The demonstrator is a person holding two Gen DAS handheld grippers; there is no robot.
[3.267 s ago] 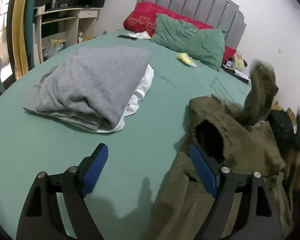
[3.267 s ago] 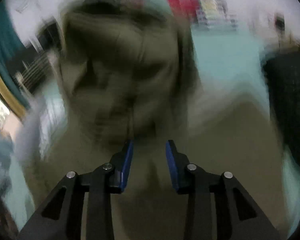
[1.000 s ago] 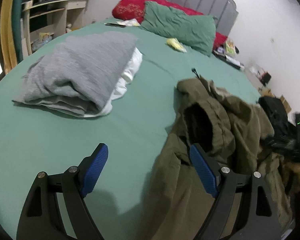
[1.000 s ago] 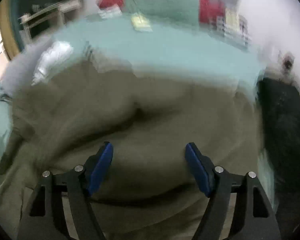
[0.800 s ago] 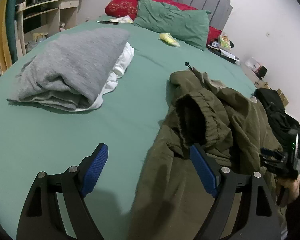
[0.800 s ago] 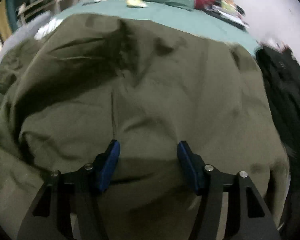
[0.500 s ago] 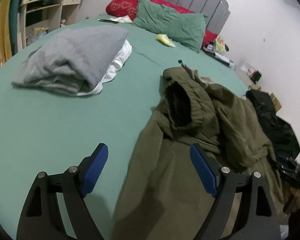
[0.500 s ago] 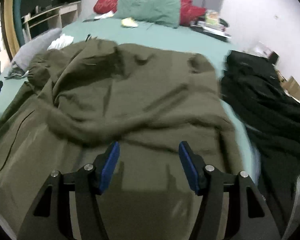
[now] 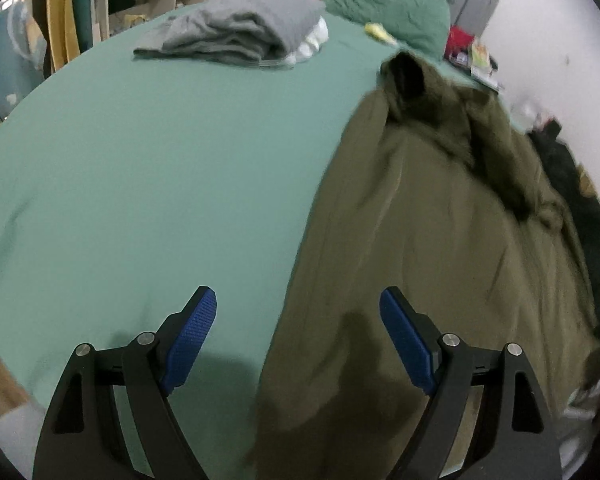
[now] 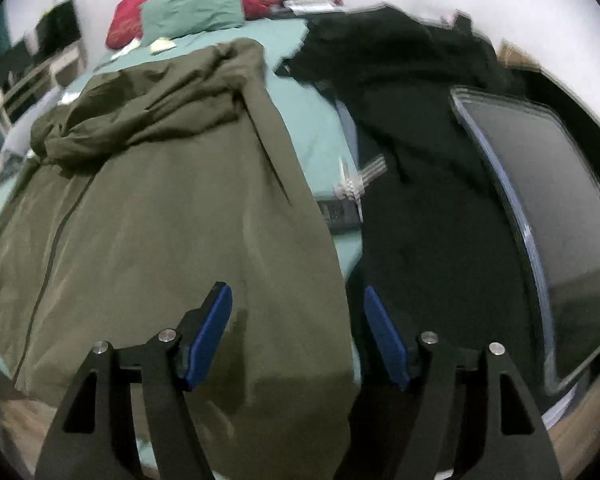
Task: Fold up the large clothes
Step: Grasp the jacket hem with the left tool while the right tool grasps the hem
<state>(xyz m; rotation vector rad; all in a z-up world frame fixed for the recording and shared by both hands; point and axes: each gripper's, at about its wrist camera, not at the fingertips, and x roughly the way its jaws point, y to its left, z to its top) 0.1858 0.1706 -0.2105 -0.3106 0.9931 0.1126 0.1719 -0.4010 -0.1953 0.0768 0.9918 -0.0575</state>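
Olive-green fabric: one jacket (image 10: 172,208) is spread flat on one green bed (image 9: 140,168). One black garment (image 10: 412,160) lies beside it. Two grippers, left gripper (image 9: 298,334) and right gripper (image 10: 298,330), are held wide apart, both empty, the right having just widened.

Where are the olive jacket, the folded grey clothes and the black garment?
olive jacket (image 10: 172,208), right wrist view, on its flat front panel.
folded grey clothes (image 9: 240,26), left wrist view, on the top layer.
black garment (image 10: 420,184), right wrist view, on its middle.
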